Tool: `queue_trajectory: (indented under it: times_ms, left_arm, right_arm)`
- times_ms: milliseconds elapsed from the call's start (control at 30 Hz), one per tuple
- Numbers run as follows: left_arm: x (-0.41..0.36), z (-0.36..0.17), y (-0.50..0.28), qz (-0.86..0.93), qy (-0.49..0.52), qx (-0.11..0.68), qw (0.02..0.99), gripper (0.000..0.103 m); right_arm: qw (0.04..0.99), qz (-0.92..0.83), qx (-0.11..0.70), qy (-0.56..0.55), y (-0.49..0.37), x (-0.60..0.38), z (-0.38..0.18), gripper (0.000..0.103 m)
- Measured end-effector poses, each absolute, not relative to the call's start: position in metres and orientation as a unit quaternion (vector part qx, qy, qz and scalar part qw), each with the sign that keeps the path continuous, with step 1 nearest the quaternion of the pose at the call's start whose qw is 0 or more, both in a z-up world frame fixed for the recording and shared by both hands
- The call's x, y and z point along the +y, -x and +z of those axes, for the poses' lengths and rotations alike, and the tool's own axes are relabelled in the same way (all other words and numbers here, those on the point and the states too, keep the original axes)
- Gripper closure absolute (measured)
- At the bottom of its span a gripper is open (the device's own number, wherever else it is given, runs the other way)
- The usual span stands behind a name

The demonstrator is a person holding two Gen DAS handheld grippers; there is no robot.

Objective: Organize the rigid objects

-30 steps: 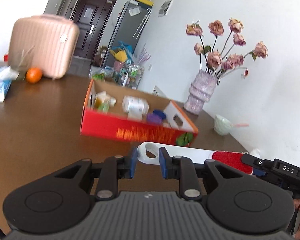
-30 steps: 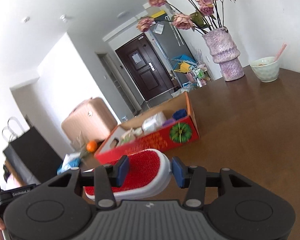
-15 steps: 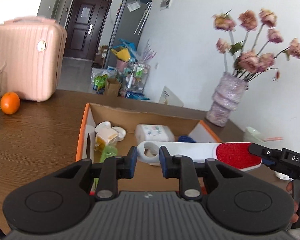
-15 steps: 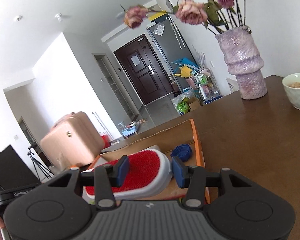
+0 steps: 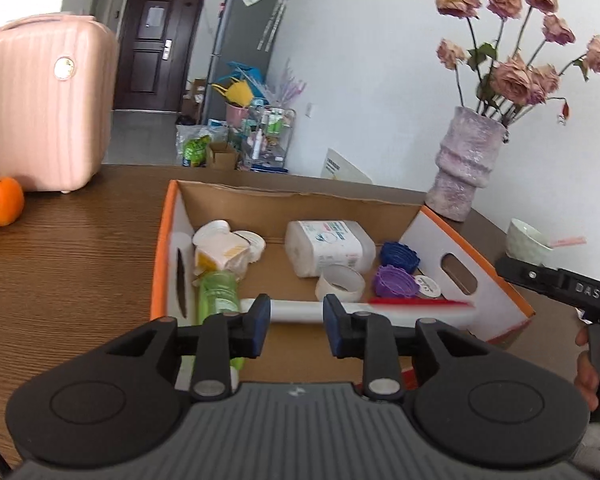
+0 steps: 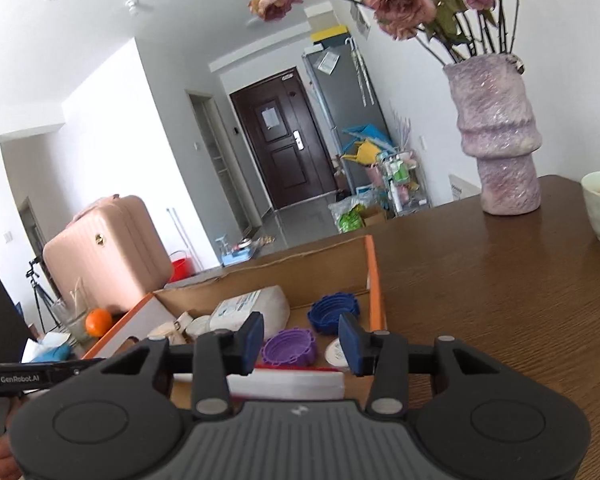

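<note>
The white lint brush with a red pad (image 5: 380, 307) lies blurred across the front of the orange cardboard box (image 5: 162, 248), below both grippers; it also shows in the right wrist view (image 6: 292, 380). My left gripper (image 5: 293, 322) is open above its white handle. My right gripper (image 6: 300, 342) is open above its red end. Inside the box are a white bottle (image 5: 328, 246), a tape roll (image 5: 340, 283), a purple lid (image 5: 394, 281), a blue lid (image 5: 400, 254), a green bottle (image 5: 217, 290) and white jars (image 5: 220, 240).
The box (image 6: 376, 276) sits on a brown wooden table (image 5: 60, 264). A purple vase with dried roses (image 5: 466, 168) and a pale bowl (image 5: 528, 240) stand right of the box. An orange (image 5: 2, 206) and a pink suitcase (image 5: 40, 108) are at the left.
Both grippers carried the brush over the box, then opened. The brush has left the jaws and dropped into the box's front, blurred by motion.
</note>
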State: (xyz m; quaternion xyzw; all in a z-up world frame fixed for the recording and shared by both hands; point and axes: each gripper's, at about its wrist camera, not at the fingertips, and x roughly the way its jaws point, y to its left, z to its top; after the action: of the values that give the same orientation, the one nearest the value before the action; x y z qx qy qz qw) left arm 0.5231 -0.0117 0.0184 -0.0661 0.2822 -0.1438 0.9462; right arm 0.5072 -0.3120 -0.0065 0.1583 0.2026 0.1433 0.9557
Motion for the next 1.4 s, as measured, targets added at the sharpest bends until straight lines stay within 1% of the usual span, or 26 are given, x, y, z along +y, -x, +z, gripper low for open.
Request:
queue_trajectory:
  times_ms: [100, 167, 267, 300, 367, 400, 467, 500, 533, 567, 600, 633, 667, 700, 767, 800, 900, 933, 967, 1167, 1400]
  left_arm:
    - [-0.017, 0.02, -0.521, -0.127, 0.044, 0.279, 0.951, 0.072]
    - [-0.018, 0.023, -0.516, -0.123, 0.038, 0.274, 0.953, 0.069]
    - [-0.015, 0.03, -0.509, -0.107, 0.042, 0.27, 0.956, 0.059]
    - [-0.011, 0.032, -0.506, -0.104, 0.053, 0.272, 0.955, 0.054]
    - [-0.004, 0.039, -0.497, -0.098, 0.068, 0.279, 0.953, 0.052]
    - [-0.003, 0.042, -0.491, -0.09, 0.064, 0.278, 0.954, 0.051]
    - [-0.004, 0.05, -0.475, -0.075, 0.047, 0.27, 0.959, 0.042]
    - [-0.005, 0.053, -0.467, -0.073, 0.039, 0.27, 0.959, 0.031]
    - [-0.006, 0.056, -0.458, -0.079, 0.034, 0.268, 0.96, 0.026]
    - [-0.007, 0.058, -0.449, -0.083, 0.032, 0.263, 0.961, 0.026]
    - [-0.008, 0.061, -0.439, -0.08, 0.031, 0.258, 0.962, 0.024]
    - [-0.009, 0.063, -0.428, -0.073, 0.028, 0.255, 0.964, 0.019]
    - [-0.011, 0.065, -0.418, -0.066, 0.023, 0.249, 0.966, 0.017]
    - [-0.013, 0.066, -0.407, -0.059, 0.02, 0.241, 0.968, 0.015]
    - [-0.017, 0.067, -0.385, -0.046, 0.016, 0.227, 0.973, 0.004]
    - [-0.019, 0.067, -0.373, -0.041, 0.014, 0.218, 0.975, 0.0]
    - [-0.023, 0.065, -0.341, -0.019, 0.001, 0.179, 0.984, 0.0]
    - [-0.025, 0.064, -0.332, -0.015, -0.006, 0.173, 0.985, 0.0]
    - [-0.026, 0.063, -0.324, -0.013, -0.009, 0.171, 0.985, 0.0]
    - [-0.029, 0.064, -0.284, -0.02, -0.003, 0.156, 0.988, 0.0]
    - [-0.031, 0.074, -0.257, -0.029, -0.004, 0.136, 0.99, 0.0]
  right_arm:
    - [0.955, 0.147, 0.2, -0.162, -0.506, -0.312, -0.007, 0.06]
    - [0.956, 0.149, 0.2, -0.155, -0.505, -0.31, -0.007, 0.06]
    - [0.961, 0.152, 0.18, -0.145, -0.501, -0.307, -0.004, 0.06]
    - [0.962, 0.151, 0.175, -0.146, -0.499, -0.306, -0.004, 0.06]
    - [0.961, 0.14, 0.187, -0.148, -0.496, -0.304, 0.002, 0.058]
    - [0.96, 0.137, 0.194, -0.148, -0.493, -0.304, 0.005, 0.055]
    - [0.959, 0.141, 0.196, -0.146, -0.481, -0.303, 0.014, 0.046]
    - [0.959, 0.144, 0.198, -0.14, -0.474, -0.301, 0.019, 0.042]
    - [0.961, 0.142, 0.197, -0.134, -0.466, -0.299, 0.025, 0.041]
    - [0.962, 0.138, 0.195, -0.129, -0.458, -0.297, 0.031, 0.04]
    - [0.963, 0.139, 0.194, -0.122, -0.45, -0.295, 0.037, 0.036]
    - [0.964, 0.142, 0.194, -0.116, -0.443, -0.293, 0.042, 0.033]
    - [0.965, 0.142, 0.192, -0.109, -0.434, -0.29, 0.047, 0.03]
    - [0.966, 0.141, 0.191, -0.099, -0.425, -0.287, 0.05, 0.026]
    - [0.97, 0.135, 0.19, -0.072, -0.406, -0.279, 0.055, 0.02]
    - [0.972, 0.13, 0.189, -0.056, -0.396, -0.274, 0.055, 0.015]
    - [0.978, 0.111, 0.174, -0.018, -0.366, -0.264, 0.053, 0.008]
    - [0.98, 0.107, 0.167, -0.007, -0.355, -0.261, 0.052, 0.003]
    - [0.981, 0.104, 0.161, 0.001, -0.345, -0.259, 0.051, 0.001]
    - [0.984, 0.111, 0.138, 0.017, -0.294, -0.248, 0.05, 0.0]
    - [0.984, 0.114, 0.134, 0.01, -0.267, -0.245, 0.055, 0.0]
